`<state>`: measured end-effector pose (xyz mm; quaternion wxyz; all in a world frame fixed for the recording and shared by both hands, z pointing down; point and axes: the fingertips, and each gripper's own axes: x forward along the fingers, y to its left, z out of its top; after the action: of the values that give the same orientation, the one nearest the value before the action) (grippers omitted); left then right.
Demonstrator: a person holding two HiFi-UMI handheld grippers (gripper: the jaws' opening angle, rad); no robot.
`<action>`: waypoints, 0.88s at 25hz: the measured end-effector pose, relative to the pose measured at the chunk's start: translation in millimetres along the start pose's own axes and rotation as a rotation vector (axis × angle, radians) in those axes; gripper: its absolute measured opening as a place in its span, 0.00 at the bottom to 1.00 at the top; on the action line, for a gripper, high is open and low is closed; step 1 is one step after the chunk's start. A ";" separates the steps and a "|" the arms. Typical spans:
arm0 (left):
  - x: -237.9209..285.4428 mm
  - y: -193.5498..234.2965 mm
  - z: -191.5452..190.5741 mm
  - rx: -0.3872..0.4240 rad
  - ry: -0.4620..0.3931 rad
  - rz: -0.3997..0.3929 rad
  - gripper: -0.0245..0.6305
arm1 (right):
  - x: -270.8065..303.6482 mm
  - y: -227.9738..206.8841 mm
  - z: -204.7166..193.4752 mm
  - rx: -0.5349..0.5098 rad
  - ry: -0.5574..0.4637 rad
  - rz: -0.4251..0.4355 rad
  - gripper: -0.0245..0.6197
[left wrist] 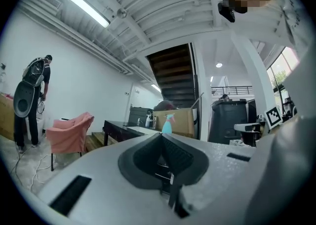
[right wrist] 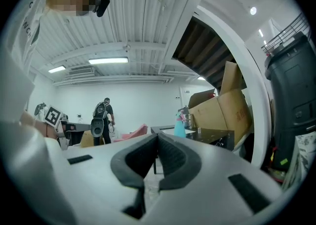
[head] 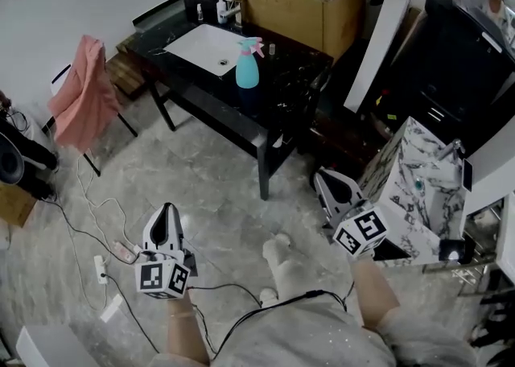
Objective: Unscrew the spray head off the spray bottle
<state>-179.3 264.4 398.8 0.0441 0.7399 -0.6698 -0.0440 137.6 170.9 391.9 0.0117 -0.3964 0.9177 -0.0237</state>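
A teal spray bottle (head: 247,68) with a pink and teal spray head (head: 251,46) stands upright near the front edge of a black table (head: 278,100), beside a white sheet (head: 211,49). It shows small and far in the left gripper view as the bottle (left wrist: 167,124) and in the right gripper view as the bottle (right wrist: 179,127). My left gripper (head: 166,214) hangs low over the floor, shut and empty. My right gripper (head: 329,179) is also shut with nothing in it, near the table's right leg. Both are well short of the bottle.
A large open cardboard box (head: 302,5) sits at the table's back right, small bottles (head: 219,8) at the back. A chair draped in pink cloth (head: 84,93) stands left. Cables and a power strip (head: 122,253) lie on the floor. A marbled cabinet (head: 418,176) stands right. A person (left wrist: 35,95) stands far off.
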 end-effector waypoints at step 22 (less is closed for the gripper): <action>248.1 23.8 12.4 -0.020 -0.026 -0.041 0.05 | 213.1 -145.9 16.9 0.024 -0.001 0.106 0.04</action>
<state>-179.9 15.1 387.9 0.0420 0.7525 -0.6544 -0.0612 98.3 -84.8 382.2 0.0180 -0.3471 0.9371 -0.0339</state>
